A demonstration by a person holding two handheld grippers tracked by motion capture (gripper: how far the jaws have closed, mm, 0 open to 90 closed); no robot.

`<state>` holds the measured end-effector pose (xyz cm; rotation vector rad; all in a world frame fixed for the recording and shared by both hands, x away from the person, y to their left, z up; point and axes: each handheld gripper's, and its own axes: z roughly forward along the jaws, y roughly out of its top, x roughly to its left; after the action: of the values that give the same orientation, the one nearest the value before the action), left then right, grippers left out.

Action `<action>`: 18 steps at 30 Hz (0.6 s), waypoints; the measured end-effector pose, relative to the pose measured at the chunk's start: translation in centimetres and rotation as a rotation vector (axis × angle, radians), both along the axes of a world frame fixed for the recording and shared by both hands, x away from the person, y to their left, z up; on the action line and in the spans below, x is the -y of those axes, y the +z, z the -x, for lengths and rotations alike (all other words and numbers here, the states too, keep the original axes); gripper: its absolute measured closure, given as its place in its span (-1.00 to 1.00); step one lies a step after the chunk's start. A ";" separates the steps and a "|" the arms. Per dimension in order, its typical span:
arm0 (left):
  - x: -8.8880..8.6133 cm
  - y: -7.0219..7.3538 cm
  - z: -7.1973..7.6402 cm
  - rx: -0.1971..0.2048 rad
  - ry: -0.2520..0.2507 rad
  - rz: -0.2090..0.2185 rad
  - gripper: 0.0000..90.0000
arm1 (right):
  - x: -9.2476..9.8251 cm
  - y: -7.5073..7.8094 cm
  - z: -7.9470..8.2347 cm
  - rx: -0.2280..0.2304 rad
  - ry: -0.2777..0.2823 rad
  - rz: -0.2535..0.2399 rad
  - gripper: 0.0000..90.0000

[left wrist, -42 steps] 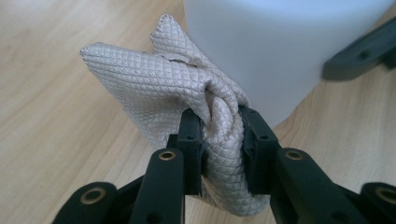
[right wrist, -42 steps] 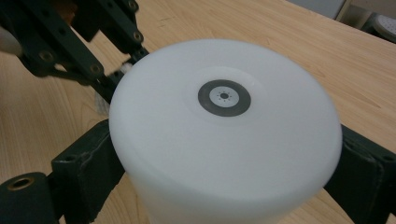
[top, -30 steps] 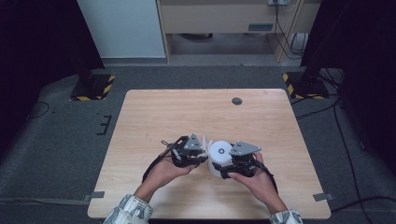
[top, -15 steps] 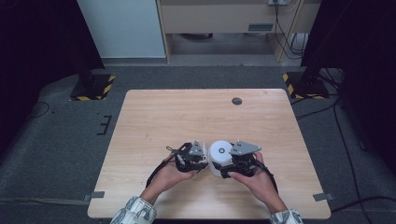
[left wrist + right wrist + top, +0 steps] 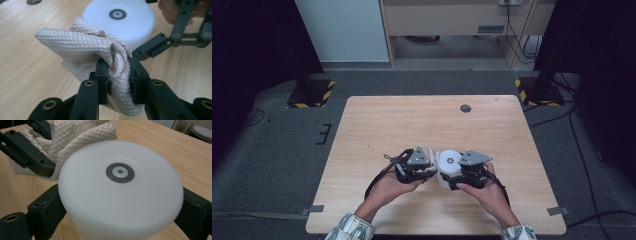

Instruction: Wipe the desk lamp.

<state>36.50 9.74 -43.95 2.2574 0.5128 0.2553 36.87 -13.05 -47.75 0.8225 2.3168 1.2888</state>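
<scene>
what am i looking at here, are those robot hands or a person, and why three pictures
It is a person at a wooden table, holding a hand-operated gripper in each hand. The high view looks down from above. The other two pictures come from cameras riding on the grippers, looking along their black jaws. The left gripper is shut on a bunched beige quilted cloth. The right gripper is clamped around a white round device with a dark ring on top. Cloth and device sit side by side, the cloth against the device's side. A small dark disc lies farther off.

Layout, near edge of table.
Cloth sits between left gripper jaws, just left of round container; right gripper jaws flank container; small disc lies far behind.
</scene>
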 end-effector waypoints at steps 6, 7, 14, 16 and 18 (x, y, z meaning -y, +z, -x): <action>0.1 -1.3 -0.4 -0.019 0.014 -0.017 0.59 | 0.0 0.0 0.0 0.001 0.000 -0.001 -0.81; 0.2 -1.6 -0.5 -0.022 0.014 -0.021 0.59 | 0.0 0.0 0.0 0.000 0.000 -0.001 -0.81; 0.7 -3.8 -1.0 -0.045 0.019 -0.071 0.59 | 0.1 0.0 -0.1 -0.001 -0.001 -0.001 -0.80; 0.9 -4.3 -1.0 -0.053 0.021 -0.080 0.59 | 0.2 0.0 -0.1 -0.001 -0.002 0.001 -0.81; 1.0 -4.7 -1.0 -0.056 0.018 -0.091 0.59 | 0.1 0.0 -0.1 -0.001 -0.003 0.002 -0.80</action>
<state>37.54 8.73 -48.68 2.3550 0.5616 0.2301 36.94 -13.19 -47.76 0.8265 2.3160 1.2850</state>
